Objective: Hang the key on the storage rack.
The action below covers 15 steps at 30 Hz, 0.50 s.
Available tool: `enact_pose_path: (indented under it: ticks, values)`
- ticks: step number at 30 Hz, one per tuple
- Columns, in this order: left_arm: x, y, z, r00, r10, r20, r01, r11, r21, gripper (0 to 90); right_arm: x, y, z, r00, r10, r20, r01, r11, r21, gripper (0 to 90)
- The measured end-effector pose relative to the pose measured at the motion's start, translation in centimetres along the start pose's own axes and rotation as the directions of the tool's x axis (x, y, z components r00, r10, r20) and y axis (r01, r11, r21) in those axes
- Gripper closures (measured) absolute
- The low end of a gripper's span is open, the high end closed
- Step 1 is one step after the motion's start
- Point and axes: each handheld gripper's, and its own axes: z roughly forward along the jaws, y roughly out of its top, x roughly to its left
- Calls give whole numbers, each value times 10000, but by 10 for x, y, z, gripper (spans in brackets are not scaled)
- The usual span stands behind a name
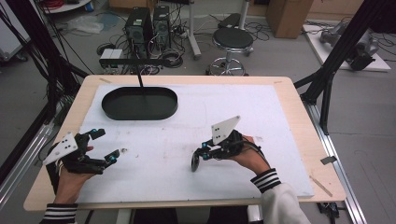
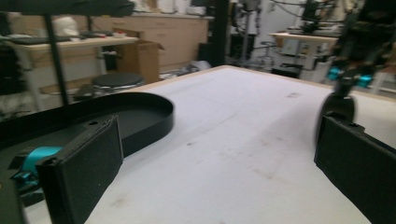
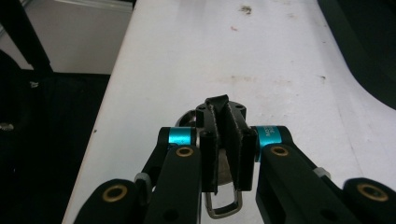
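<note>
My right gripper (image 1: pixel 203 152) hovers over the white mat, right of centre, shut on a small dark round object (image 1: pixel 195 162) that hangs below its tips. In the right gripper view the pads (image 3: pixel 208 156) pinch this object (image 3: pixel 219 109) edge-on, and a metal loop (image 3: pixel 223 205) shows beneath it. My left gripper (image 1: pixel 106 144) is raised near the table's left front corner, open, with nothing between its pads (image 2: pixel 84 170). From the left gripper view, the right gripper (image 2: pixel 348 77) and its hanging object (image 2: pixel 338 109) appear at the far right.
A black oval tray (image 1: pixel 140 103) lies at the mat's back left, also seen in the left gripper view (image 2: pixel 149 119). A thin black pole (image 1: pixel 140 77) with a crossbar stands behind it. Stool, computers and cables stand on the floor beyond the table.
</note>
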Motion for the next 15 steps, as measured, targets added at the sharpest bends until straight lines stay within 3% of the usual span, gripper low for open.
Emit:
enact_pose_path:
  ticks: [3, 4, 7, 10, 15]
  values:
    - [-2, 11, 7, 9992, 270, 309, -276, 9995, 180, 17, -1, 1, -4, 9998, 80, 175, -73, 9992, -397, 844]
    - [-4, 17, 12, 9969, 459, 642, -485, 9980, 402, 17, -2, 1, -6, 9997, 130, 221, -118, 9985, -541, 844]
    - [-6, 24, 17, 9930, 705, 950, -764, 9952, 607, 17, -2, 4, -10, 9991, 243, 360, -208, 9953, -950, 844]
    - [-9, 32, 26, 9881, 693, 1373, -788, 9948, 652, 17, -3, 8, -12, 9987, 272, 427, -210, 9900, -1392, 844]
    - [-15, 43, 41, 9770, 815, 1970, -1010, 9907, 909, 17, -5, 16, -13, 9986, 252, 472, -172, 9867, -1617, 844]
